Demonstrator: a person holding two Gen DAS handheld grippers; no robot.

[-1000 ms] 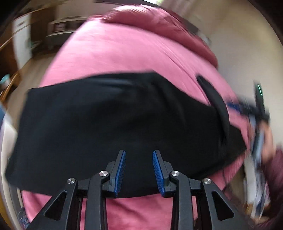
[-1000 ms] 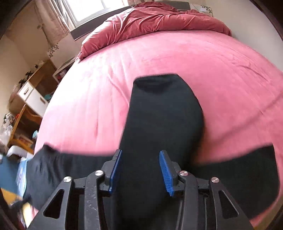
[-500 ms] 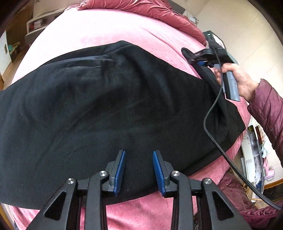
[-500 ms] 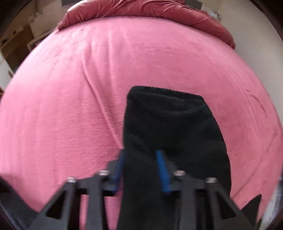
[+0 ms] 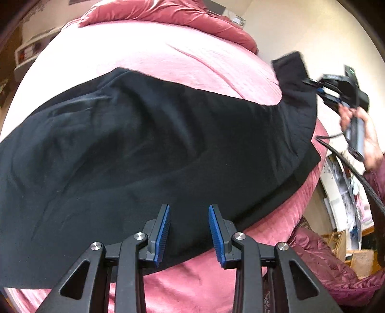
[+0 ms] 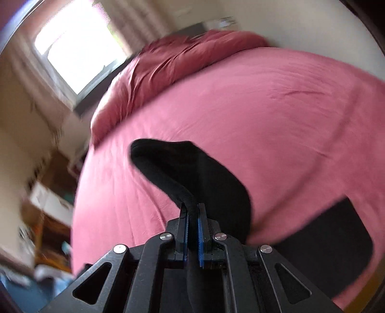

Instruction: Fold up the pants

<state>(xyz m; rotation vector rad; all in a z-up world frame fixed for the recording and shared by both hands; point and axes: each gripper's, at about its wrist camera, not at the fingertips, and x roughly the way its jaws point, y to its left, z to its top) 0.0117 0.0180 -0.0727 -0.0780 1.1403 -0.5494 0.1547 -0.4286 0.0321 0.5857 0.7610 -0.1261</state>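
Observation:
Black pants (image 5: 149,154) lie spread across a pink bed (image 5: 156,55). My left gripper (image 5: 190,231) is open and empty, hovering over the pants' near edge. In the left wrist view my right gripper (image 5: 320,90) is at the far right, holding one end of the pants lifted off the bed. In the right wrist view my right gripper (image 6: 192,224) is shut on the black pants fabric (image 6: 192,173), which rises as a raised fold in front of the fingers.
A crumpled red duvet (image 5: 168,14) lies at the head of the bed. A window (image 6: 77,50) and wooden furniture (image 6: 48,197) stand to the left. A cable (image 5: 356,173) hangs from the right gripper. Clutter sits on the floor at right (image 5: 349,240).
My right gripper has closed on the pants' end and lifted it off the bed, swinging the view. The left gripper stays open over the near edge.

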